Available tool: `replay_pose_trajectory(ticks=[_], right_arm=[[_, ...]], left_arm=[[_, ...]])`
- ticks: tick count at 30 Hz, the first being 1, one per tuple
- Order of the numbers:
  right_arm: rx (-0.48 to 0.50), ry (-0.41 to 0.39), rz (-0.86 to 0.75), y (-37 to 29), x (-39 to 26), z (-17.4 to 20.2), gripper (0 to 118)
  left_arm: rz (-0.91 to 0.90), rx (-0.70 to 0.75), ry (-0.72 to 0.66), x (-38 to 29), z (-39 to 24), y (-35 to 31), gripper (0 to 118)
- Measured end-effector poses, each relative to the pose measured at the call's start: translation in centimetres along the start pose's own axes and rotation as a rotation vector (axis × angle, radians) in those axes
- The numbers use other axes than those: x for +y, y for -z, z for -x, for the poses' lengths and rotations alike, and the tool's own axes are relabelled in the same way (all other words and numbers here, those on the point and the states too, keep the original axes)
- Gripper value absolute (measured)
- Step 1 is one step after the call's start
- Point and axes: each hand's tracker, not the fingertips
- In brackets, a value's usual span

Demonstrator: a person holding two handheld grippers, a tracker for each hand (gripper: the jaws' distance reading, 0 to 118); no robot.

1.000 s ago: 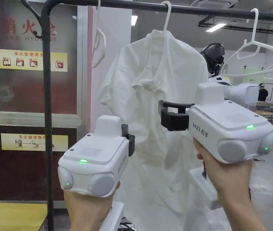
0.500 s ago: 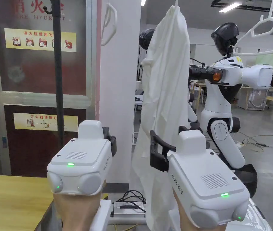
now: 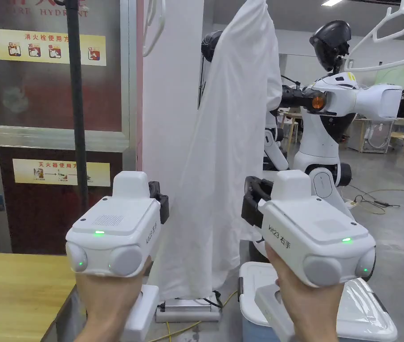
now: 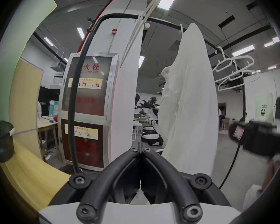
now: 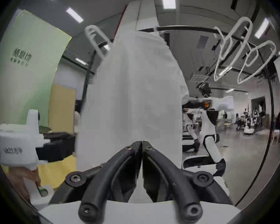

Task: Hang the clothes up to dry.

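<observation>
The long white cotton garment (image 3: 227,147) hangs edge-on from the black metal rail (image 4: 120,16), its long axis vertical, between both empty closed claws, right claw (image 3: 250,202) nearer than left claw (image 3: 160,205).

A white garment (image 3: 230,147) hangs edge-on at twelve o'clock, its hem above a flat white base (image 3: 188,311) on the floor. The left tongs (image 3: 163,205) sit at eight o'clock and the right tongs (image 3: 250,201) at four, each apart from the cloth; their jaws are mostly hidden. A yellow desk (image 3: 16,294) lies at eight o'clock, a white humanoid robot (image 3: 334,120) at two, and empty white hangers (image 3: 392,42) at one.
</observation>
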Motion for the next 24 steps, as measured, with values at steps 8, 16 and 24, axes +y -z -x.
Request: replay_pose_trajectory(ticks=[8, 16, 24], right_arm=[[0.092, 0.078, 0.177, 7.1, 0.6, -9.6, 6], [0.6, 0.264, 0.192, 8.0, -1.5, -12.7, 6], [0.964, 0.151, 0.17, 6.9, -0.5, -8.6, 6]], left_arm=[[0.062, -0.061, 0.081, 0.1, 1.5, 6.0, 0], [0.047, -0.422, -0.096, 1.6, 6.4, 4.9, 0], [0.092, -0.92, 0.033, 3.5, 5.7, 2.0, 0]])
